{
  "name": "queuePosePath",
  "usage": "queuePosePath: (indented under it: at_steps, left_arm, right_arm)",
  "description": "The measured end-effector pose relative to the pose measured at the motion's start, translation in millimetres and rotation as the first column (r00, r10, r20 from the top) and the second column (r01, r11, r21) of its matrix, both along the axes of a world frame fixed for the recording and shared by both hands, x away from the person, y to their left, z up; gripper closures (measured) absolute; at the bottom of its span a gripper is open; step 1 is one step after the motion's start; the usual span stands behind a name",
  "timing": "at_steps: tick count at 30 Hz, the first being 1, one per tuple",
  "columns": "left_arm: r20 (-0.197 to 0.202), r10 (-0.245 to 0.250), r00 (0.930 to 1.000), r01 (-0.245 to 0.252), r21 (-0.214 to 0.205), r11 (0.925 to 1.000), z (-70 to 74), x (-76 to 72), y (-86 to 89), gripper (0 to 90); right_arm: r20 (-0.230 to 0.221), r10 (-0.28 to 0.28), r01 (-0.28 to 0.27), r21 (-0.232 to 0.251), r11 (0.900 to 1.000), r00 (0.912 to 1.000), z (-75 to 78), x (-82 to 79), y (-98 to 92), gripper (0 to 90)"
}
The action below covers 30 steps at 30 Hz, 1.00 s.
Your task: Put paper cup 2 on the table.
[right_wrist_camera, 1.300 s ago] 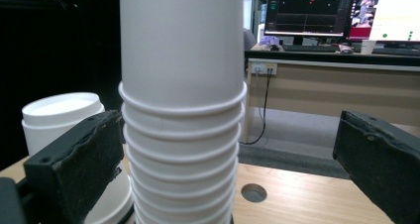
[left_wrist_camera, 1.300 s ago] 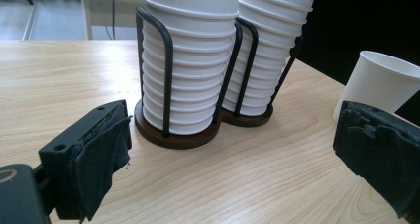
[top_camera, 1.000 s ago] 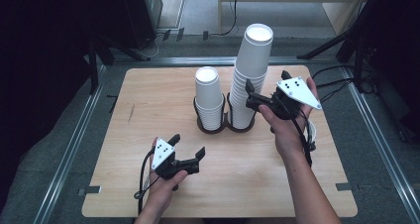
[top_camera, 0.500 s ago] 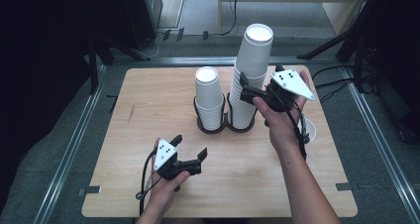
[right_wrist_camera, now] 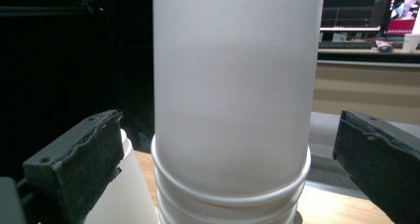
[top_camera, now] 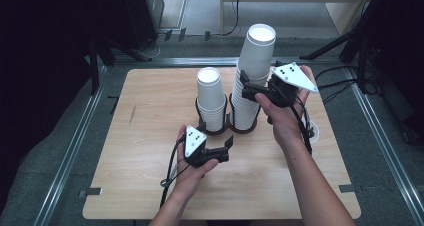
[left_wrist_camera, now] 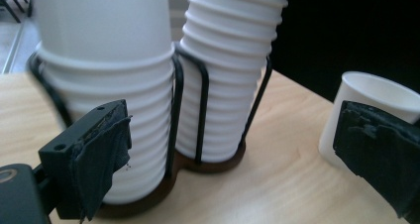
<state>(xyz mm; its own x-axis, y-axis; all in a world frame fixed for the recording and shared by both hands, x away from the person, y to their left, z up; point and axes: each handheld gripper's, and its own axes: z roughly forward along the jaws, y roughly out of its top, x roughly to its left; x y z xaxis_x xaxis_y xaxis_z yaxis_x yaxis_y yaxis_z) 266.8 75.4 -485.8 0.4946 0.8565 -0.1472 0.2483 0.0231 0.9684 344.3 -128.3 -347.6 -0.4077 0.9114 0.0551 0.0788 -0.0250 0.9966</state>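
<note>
**Right gripper open around the tall cup stack, left gripper waiting low**

Nearest the person, the left gripper (top_camera: 226, 147) sits low over the wooden surface (top_camera: 145, 186), its jaws spread apart and holding nothing. Just ahead of it stands the black wire holder (left_wrist_camera: 174, 110) with its two stacks of white paper cups. In the left gripper view, the short stack (left_wrist_camera: 114, 80) rises directly beyond the left jaw, and a single white cup (left_wrist_camera: 369, 105) stands on the surface behind the right jaw.

Farther out, the right gripper (top_camera: 246, 86) is raised to the upper part of the tall stack (top_camera: 252, 71), approaching it from the person's right side. Its jaws are wide apart. In the right gripper view, the top cup (right_wrist_camera: 233, 85) of that stack stands upright between the two jaws, with a gap to each; neither pad touches it. The short stack (top_camera: 210, 98) stands just beyond the tall one from this gripper, in the neighbouring ring of the holder.
</note>
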Motion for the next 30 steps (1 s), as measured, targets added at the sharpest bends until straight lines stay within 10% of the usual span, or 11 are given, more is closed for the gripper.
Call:
queuePosePath:
  at_steps: [30]
  left_arm:
    - [0.154,0.059,0.9862,-0.065,0.035,0.9972,30.8,62.4,-64.7,1.5]
  right_arm:
    - [-0.027,0.032,-0.032,0.002,0.9995,0.9991,12.1,10.2,-5.0,0.0]
